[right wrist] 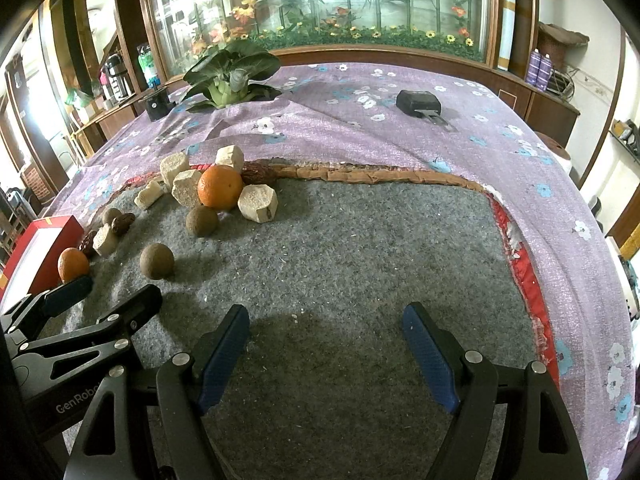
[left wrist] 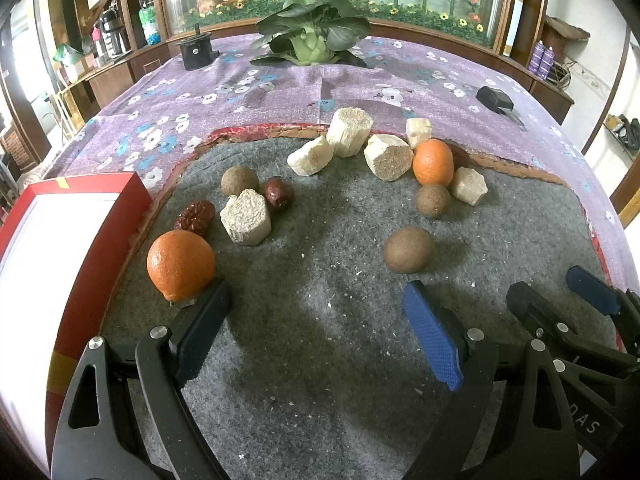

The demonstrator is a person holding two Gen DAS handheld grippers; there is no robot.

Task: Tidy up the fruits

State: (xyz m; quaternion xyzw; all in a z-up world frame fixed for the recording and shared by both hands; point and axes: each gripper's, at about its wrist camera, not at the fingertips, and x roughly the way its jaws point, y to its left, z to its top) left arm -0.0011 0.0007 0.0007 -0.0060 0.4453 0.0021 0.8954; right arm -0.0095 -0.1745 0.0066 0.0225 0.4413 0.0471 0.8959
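a: both sets of fingers are spread wide and hold nothing. the left gripper [left wrist: 316, 320] hangs low over the grey felt mat [left wrist: 320, 360], its left finger just beside the near orange [left wrist: 181, 265]. the right gripper [right wrist: 326, 352] hovers over bare felt, well apart from the fruit.

b: and the fruit?

a: scattered on the mat: a second orange [left wrist: 433, 161] among pale sugarcane chunks [left wrist: 388, 157], red dates [left wrist: 278, 192], brown round fruits [left wrist: 409, 249]. the red box [left wrist: 60, 240] sits left of the mat on the tabletop.

b: risks?

a: i'd guess the orange rolls if that finger nudges it sideways. closing off-centre on round skin could squirt it towards the box. the crowded far pile may scatter too.
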